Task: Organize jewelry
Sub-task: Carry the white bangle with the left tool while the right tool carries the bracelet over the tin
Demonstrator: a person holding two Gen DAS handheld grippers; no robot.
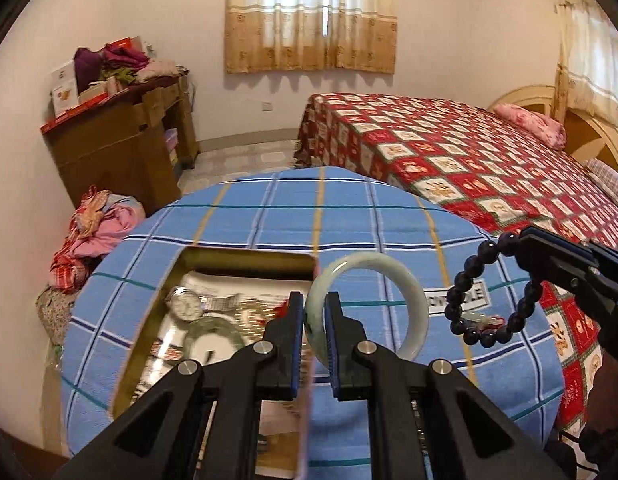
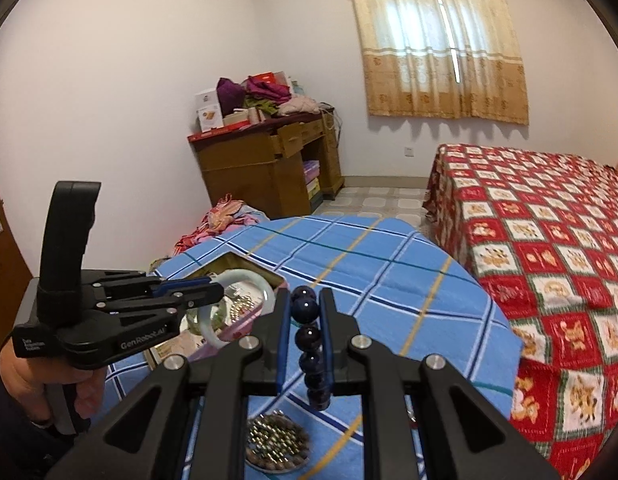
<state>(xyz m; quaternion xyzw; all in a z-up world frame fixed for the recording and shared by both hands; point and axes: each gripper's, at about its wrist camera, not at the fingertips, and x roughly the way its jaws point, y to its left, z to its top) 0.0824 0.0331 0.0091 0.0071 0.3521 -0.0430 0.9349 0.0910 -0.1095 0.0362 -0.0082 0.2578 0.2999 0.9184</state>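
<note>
Hanging just right of the open gold tin box (image 1: pixel 245 254), the pale green jade bangle (image 1: pixel 373 304) stood upright, clamped in the left gripper (image 1: pixel 313 312); the right gripper (image 2: pixel 305 320) pinched the dark bead bracelet (image 2: pixel 309 340) farther right.

Left gripper (image 1: pixel 313 312): matte black linkage arms, round silver pivot screws, blue pads lining the fingers (image 1: pixel 296 320). Right gripper (image 2: pixel 305 320): same build. Right wrist view shows the left unit's black curved handle, white "GenRobot.ai" lettering, bare-skinned hand (image 2: pixel 83 394) with possibly a dark sleeve behind it.
</note>
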